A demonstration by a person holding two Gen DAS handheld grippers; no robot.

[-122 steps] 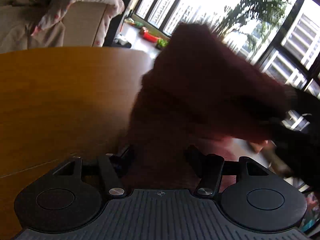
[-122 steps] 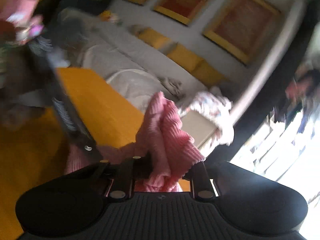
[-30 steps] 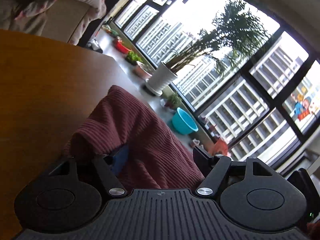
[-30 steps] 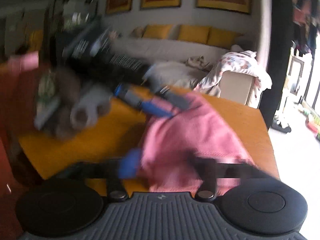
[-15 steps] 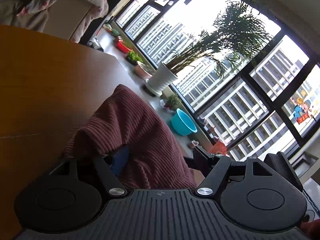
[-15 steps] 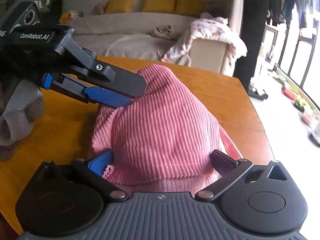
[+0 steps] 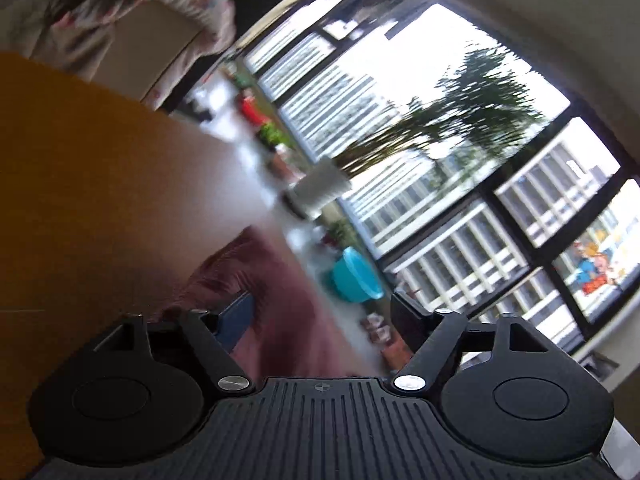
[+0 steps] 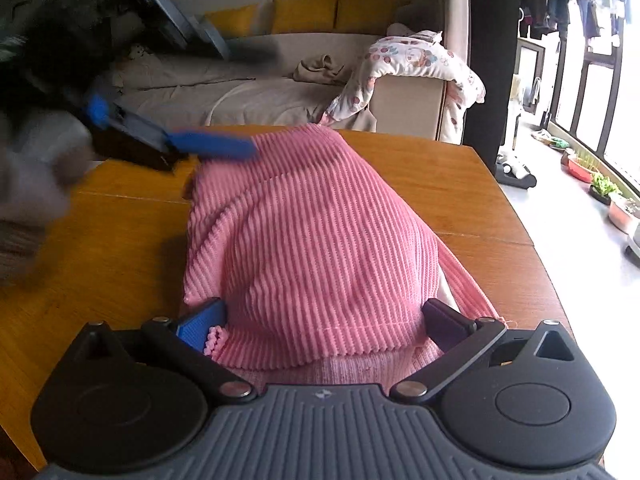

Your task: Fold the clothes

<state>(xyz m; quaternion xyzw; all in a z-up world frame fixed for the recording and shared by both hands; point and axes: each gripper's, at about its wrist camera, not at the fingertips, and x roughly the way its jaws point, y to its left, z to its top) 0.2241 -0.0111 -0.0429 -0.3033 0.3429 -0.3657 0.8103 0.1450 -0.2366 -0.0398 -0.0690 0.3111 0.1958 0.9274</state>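
**Pink ribbed sweater lying folded on wooden table**

A pink ribbed-knit sweater (image 8: 312, 240) is lying bunched in a folded mound on the orange-brown wooden table (image 8: 100, 248), its ribs running lengthwise down the top layer. The hemmed top fold is overlapping a paler, finer-knit layer showing beneath it at the near edge, where a small scalloped trim is peeking out at the left corner. A narrow strip of the fabric is trailing off along the right side. In the blurred left wrist view the garment (image 7: 276, 308) is appearing darker, a maroon heap near the table's edge.
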